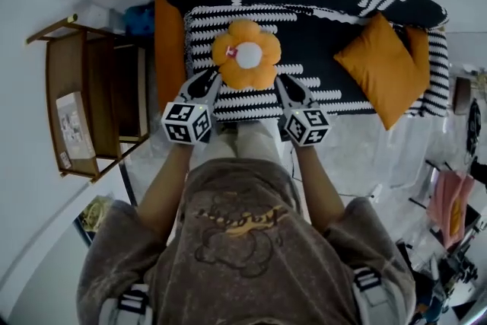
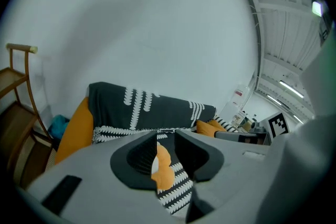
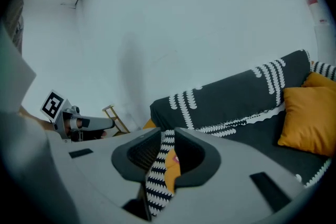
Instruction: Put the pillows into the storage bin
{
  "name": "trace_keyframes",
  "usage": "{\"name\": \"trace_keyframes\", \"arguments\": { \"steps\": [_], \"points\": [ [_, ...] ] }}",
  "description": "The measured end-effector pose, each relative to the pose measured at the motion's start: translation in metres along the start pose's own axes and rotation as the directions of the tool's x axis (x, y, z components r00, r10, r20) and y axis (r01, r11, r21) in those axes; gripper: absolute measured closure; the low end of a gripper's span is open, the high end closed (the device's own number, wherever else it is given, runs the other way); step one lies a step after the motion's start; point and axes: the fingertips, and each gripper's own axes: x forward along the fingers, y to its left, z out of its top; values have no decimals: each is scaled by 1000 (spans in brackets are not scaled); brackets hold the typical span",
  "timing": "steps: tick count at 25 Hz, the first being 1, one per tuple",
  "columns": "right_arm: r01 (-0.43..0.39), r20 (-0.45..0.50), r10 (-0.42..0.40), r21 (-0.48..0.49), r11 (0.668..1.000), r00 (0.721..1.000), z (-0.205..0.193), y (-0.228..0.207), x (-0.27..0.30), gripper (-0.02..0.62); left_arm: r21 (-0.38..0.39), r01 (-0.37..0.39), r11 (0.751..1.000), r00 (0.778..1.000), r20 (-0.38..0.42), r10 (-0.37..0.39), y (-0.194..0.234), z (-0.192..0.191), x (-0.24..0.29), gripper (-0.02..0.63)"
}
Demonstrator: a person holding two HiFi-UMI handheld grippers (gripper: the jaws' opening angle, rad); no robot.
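Two grippers flank the orange flower-shaped fabric pillow [image 1: 246, 54] with its white centre, which lies at the front edge of the black-and-white patterned bench [image 1: 327, 91], nearer its left end. The left gripper [image 1: 212, 77] and right gripper [image 1: 281, 81] each have fingers slightly apart and clamped on nothing; we see the pillow through each gap. We judge they sit either side to lift it between them. A square orange cushion [image 1: 383, 66] leans near the right back corner. No storage bin shows.

Left gripper [image 2: 166, 140] fingers slightly apart; orange pillow [image 2: 163, 170] visible through gap.
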Motion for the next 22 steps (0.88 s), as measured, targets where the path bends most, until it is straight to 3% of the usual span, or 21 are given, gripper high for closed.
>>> {"name": "trace_keyframes", "arguments": {
  "steps": [4, 9, 16, 22],
  "points": [
    [3, -76, -1, 23, 1000, 997, -16, -36, 41, 434, -38, -37, 999, 998, -53, 35, 34, -18, 40, 450],
    [13, -177, 0, 73, 997, 984, -56, -80, 103, 161, -103, -70, 992, 991, -123, 57, 81, -58, 99, 285],
    [44, -324, 1, 132, 990, 946, -140, -140, 177, 114, -160, -137, 978, 970, -220, 100, 141, -129, 181, 235],
    [94, -433, -8, 177, 980, 901, -215, -181, 214, 110, -196, -226, 954, 936, -316, 157, 193, -200, 233, 218]
  ]
}}
